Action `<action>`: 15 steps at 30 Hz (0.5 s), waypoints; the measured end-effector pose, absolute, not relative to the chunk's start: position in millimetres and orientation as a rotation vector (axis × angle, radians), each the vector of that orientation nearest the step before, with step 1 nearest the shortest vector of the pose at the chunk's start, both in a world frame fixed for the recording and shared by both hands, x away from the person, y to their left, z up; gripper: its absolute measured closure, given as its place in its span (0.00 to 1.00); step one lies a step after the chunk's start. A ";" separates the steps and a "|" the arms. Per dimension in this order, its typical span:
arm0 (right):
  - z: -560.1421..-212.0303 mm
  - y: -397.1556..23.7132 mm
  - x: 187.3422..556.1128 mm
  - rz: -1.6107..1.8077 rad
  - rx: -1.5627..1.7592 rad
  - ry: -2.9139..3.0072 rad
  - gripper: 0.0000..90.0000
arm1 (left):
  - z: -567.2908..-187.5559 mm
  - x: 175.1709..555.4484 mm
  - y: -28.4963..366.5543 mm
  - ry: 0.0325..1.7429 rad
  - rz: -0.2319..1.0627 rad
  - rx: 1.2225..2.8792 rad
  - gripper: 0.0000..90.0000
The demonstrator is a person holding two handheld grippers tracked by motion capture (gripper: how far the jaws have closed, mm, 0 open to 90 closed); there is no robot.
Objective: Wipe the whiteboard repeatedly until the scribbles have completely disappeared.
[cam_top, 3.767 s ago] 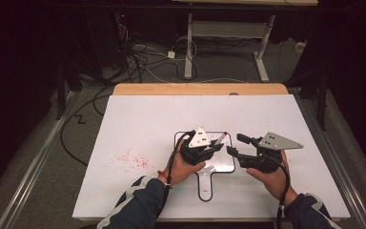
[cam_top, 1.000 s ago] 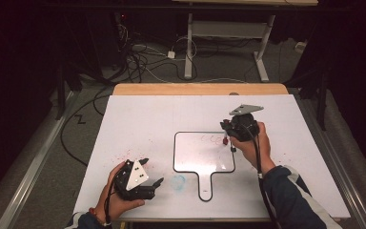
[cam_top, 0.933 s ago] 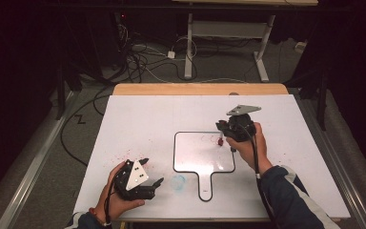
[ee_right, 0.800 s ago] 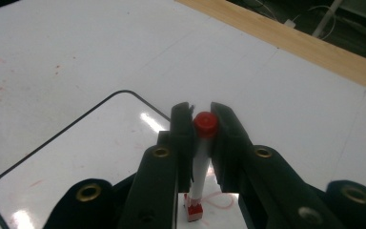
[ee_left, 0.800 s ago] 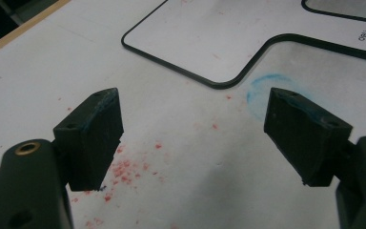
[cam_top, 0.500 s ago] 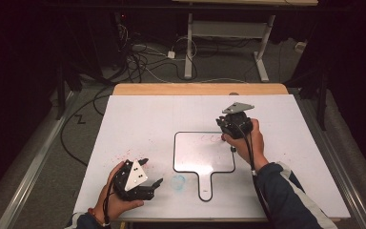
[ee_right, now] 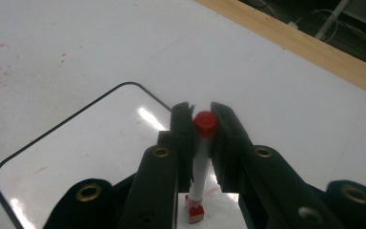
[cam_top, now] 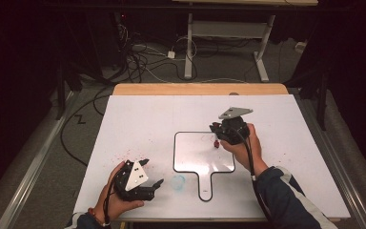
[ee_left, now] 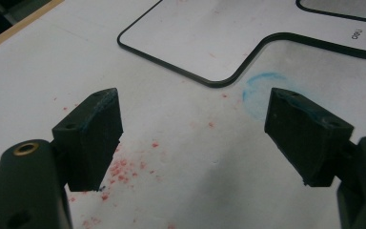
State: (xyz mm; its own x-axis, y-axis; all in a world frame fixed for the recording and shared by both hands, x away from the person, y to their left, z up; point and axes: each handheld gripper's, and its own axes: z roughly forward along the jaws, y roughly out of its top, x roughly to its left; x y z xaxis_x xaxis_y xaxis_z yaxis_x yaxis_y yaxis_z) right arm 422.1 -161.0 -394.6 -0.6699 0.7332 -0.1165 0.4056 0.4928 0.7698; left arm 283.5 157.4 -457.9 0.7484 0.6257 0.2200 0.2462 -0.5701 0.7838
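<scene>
Right gripper view: the right tool (ee_right: 201,125) clamps a white red-capped marker (ee_right: 199,160) upright, tip down, ready to write on the black-rimmed paddle whiteboard (ee_right: 76,157) beneath; the left tool (ee_left: 193,133) rests open aside.

Red-capped white marker (ee_right: 201,157), black-rimmed white board (cam_top: 195,152), red-speckled white table (cam_top: 138,119)

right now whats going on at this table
A person works two handheld grippers over a white table. The right gripper is shut on a red-capped marker, held upright over the small paddle-shaped whiteboard. The left gripper rests open near the table's front edge, holding nothing, beside red flecks and a blue smudge.
</scene>
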 end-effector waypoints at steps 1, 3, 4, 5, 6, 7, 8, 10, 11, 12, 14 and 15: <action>-394.6 -159.4 421.3 1.011 0.931 2.305 0.90 | -457.7 283.0 157.3 0.650 0.627 2.167 0.21; -394.6 -161.7 423.9 0.977 0.930 2.286 0.90 | -457.3 282.4 157.8 0.650 0.627 2.166 0.21; -394.7 -164.8 426.6 0.953 0.944 2.263 0.90 | -457.2 282.4 158.2 0.650 0.628 2.166 0.21; -395.0 -167.9 429.4 0.907 0.948 2.236 0.90 | -457.1 282.5 158.5 0.649 0.628 2.167 0.21; -395.4 -171.1 432.1 0.890 0.959 2.217 0.90 | -457.3 282.6 158.6 0.649 0.626 2.166 0.21; -395.6 -174.5 434.7 0.894 0.975 2.207 0.90 | -457.5 282.8 158.5 0.650 0.629 2.167 0.21; -395.9 -176.4 436.6 0.886 0.978 2.196 0.90 | -457.7 282.9 158.4 0.651 0.629 2.167 0.21; -397.2 -177.1 439.1 0.902 0.984 2.184 0.90 | -457.8 283.3 158.4 0.652 0.627 2.168 0.21; -398.0 -175.8 439.3 0.911 0.981 2.179 0.90 | -457.9 283.3 158.4 0.652 0.627 2.167 0.21; -398.8 -174.3 439.1 0.939 0.976 2.185 0.90 | -457.9 283.3 158.5 0.652 0.627 2.167 0.21; -399.1 -170.0 436.8 1.021 0.995 2.212 0.90 | -458.0 283.5 158.6 0.655 0.625 2.164 0.21; -399.0 -166.3 434.7 1.035 0.989 2.225 0.90 | -458.0 283.7 158.7 0.657 0.625 2.164 0.21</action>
